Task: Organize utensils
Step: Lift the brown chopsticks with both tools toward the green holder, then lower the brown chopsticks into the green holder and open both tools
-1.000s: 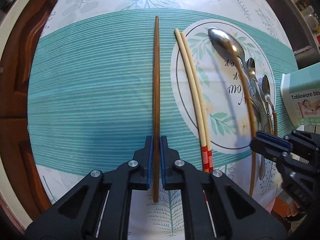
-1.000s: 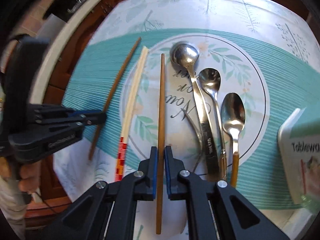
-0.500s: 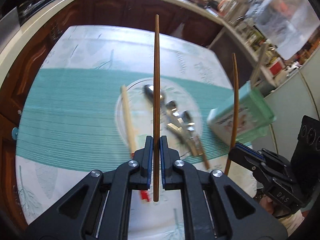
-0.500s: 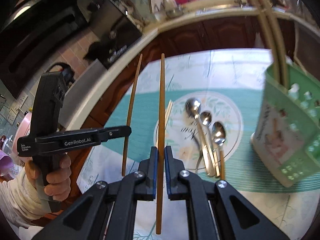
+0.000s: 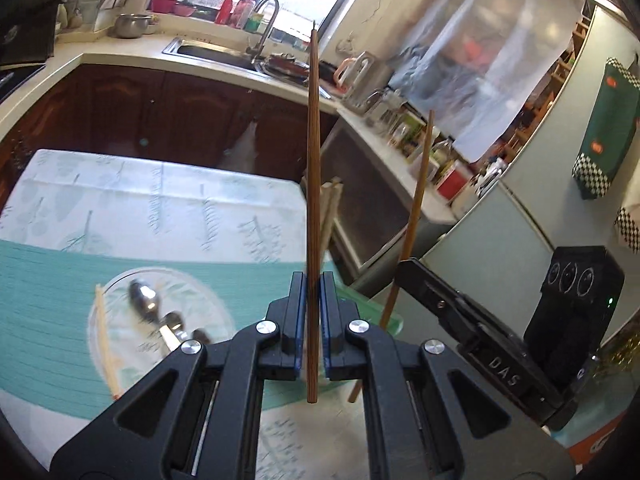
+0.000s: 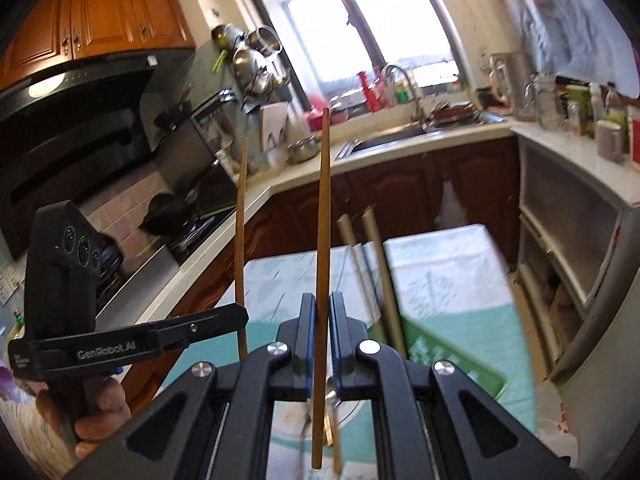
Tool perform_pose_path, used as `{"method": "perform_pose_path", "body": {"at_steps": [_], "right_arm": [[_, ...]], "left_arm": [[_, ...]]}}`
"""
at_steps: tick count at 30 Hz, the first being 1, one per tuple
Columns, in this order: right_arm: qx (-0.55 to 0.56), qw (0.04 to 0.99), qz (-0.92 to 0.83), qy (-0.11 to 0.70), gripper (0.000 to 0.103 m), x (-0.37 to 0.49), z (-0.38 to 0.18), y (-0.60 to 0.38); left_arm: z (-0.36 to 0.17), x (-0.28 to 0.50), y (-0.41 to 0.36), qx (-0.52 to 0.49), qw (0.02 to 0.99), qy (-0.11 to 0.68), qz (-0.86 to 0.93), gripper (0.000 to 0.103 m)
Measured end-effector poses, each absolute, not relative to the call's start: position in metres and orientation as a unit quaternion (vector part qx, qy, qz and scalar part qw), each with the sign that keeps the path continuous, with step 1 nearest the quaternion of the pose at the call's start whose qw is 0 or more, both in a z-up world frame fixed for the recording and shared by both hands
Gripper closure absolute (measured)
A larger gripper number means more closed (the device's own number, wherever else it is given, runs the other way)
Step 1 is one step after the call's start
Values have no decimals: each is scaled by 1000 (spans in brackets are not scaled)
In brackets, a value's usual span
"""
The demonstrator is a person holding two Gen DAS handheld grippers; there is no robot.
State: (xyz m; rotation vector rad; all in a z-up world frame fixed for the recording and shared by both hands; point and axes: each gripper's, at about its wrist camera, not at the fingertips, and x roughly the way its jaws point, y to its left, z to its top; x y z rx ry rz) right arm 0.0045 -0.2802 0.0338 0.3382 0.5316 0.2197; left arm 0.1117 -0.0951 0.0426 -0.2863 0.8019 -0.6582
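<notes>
A brown chopstick [image 5: 313, 208] is held tight in the left gripper [image 5: 313, 316], another chopstick [image 6: 322, 248] in the right gripper [image 6: 322, 336], above the table [image 5: 120, 200]. Both should be lowered slowly, tips first, into the green box [image 6: 448, 364].

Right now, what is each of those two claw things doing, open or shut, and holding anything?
Left gripper: shut on a dark brown chopstick, lifted off the table.
Right gripper: shut on a lighter brown chopstick, also lifted.
</notes>
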Motion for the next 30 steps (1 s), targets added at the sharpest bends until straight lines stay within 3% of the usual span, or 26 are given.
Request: {"method": "perform_pose_path", "body": {"at_steps": [12,21,30], "right_arm": [[164,960,44,224,97,37,30,-316],[148,963,39,222,96,53,14,-313],[56,961,81,259,96,51,-12,-290]], "left_arm": [[16,137,-157,-140,884,342,-286,99],[-25,147,-159,-146,893,338,-258,99],[-63,138,-148,-146,887,365,-241,98]]}}
